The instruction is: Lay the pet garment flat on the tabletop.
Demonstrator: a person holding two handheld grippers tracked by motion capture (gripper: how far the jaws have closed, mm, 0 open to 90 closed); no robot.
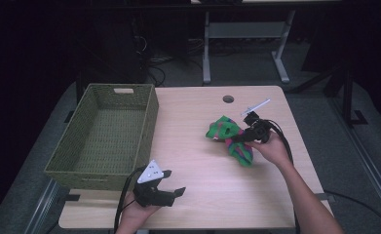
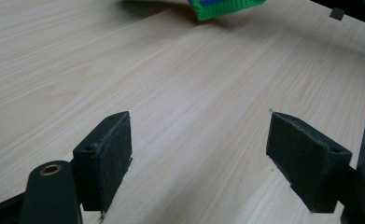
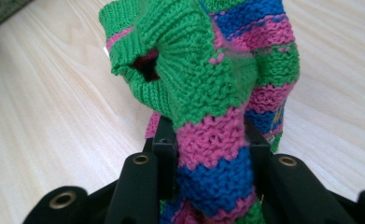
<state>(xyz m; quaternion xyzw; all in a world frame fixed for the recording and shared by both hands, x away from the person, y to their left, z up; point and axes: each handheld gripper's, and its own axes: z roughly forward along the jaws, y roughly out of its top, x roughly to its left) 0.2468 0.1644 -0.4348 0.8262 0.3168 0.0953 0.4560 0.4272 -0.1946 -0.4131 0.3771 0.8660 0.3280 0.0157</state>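
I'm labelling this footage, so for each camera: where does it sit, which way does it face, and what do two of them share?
High view: above the person's side, looking forward and down at table, basket, both forearms.
Left gripper view: on left gripper, looking along open jaws at bare wood.
Right gripper view: on right gripper, jaws clamping knitted garment.
Shared: that garment appears in the high view too.

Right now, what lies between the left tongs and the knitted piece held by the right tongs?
Nothing: in the high view, bare wooden table separates the open left tongs from the striped knitted piece clamped in the right tongs.
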